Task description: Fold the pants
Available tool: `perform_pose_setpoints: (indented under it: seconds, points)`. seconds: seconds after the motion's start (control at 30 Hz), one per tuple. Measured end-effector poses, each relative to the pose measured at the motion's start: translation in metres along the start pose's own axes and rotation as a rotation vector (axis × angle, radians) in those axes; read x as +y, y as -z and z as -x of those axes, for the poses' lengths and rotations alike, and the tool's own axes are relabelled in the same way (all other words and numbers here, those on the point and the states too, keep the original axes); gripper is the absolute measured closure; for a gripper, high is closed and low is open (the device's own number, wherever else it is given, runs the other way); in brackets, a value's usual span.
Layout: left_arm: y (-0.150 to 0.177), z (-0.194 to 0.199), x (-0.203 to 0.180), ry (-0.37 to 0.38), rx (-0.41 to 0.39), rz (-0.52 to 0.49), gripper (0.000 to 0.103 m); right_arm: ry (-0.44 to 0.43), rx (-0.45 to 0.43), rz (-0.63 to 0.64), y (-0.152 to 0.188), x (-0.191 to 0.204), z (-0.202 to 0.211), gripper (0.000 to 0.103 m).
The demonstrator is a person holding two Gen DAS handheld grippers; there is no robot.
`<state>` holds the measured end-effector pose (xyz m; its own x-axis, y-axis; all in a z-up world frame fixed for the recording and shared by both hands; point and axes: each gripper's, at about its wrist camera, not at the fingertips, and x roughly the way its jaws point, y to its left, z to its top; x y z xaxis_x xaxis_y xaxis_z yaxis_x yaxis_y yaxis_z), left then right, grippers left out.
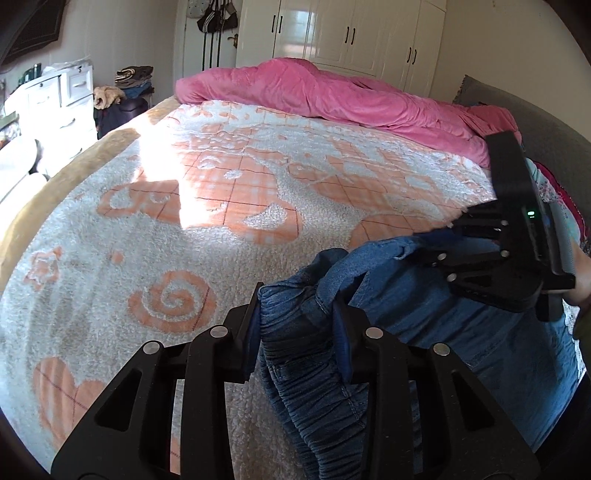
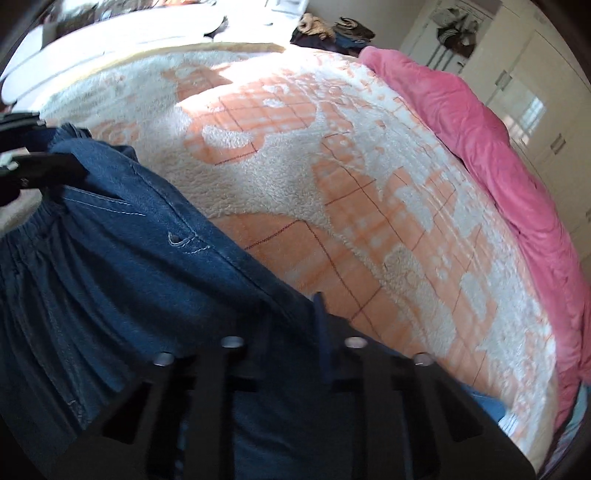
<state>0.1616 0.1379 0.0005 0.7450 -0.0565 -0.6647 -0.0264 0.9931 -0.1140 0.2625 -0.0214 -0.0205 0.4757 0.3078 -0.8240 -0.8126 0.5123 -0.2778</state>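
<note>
Blue denim pants (image 1: 306, 387) with a gathered elastic waistband hang bunched above the bed. In the left wrist view my left gripper (image 1: 297, 325) is shut on the waistband, and denim fills the gap between its fingers. My right gripper (image 1: 428, 245) comes in from the right, held by a hand, with its tips buried in another part of the cloth. In the right wrist view the pants (image 2: 110, 258) stretch from my right gripper (image 2: 291, 326), shut on a denim edge, up to the left gripper (image 2: 40, 162) at the left border. The legs are hidden below.
A white and orange fleece blanket (image 1: 184, 221) covers the bed. A pink duvet (image 1: 332, 96) is heaped along its far side. White wardrobes (image 1: 351, 33) stand behind, with white drawers (image 1: 55, 96) and piled clothes (image 1: 133, 75) at the left.
</note>
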Motion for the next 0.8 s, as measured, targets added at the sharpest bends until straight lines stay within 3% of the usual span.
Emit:
perform_pose_setpoints:
  seconds: [0.37, 0.63, 0.8]
  points:
    - [0.002, 0.028, -0.015, 0.034, -0.052, -0.029, 0.077, -0.051, -0.204, -0.284, 0.053, -0.001, 0.091, 0.092]
    - [0.018, 0.069, -0.034, 0.052, -0.139, -0.066, 0.077, -0.045, -0.285, -0.34, 0.091, 0.029, 0.148, 0.092]
    - [0.04, 0.09, -0.034, 0.093, -0.145, -0.039, 0.077, -0.071, -0.322, -0.37, 0.114, 0.054, 0.176, 0.092]
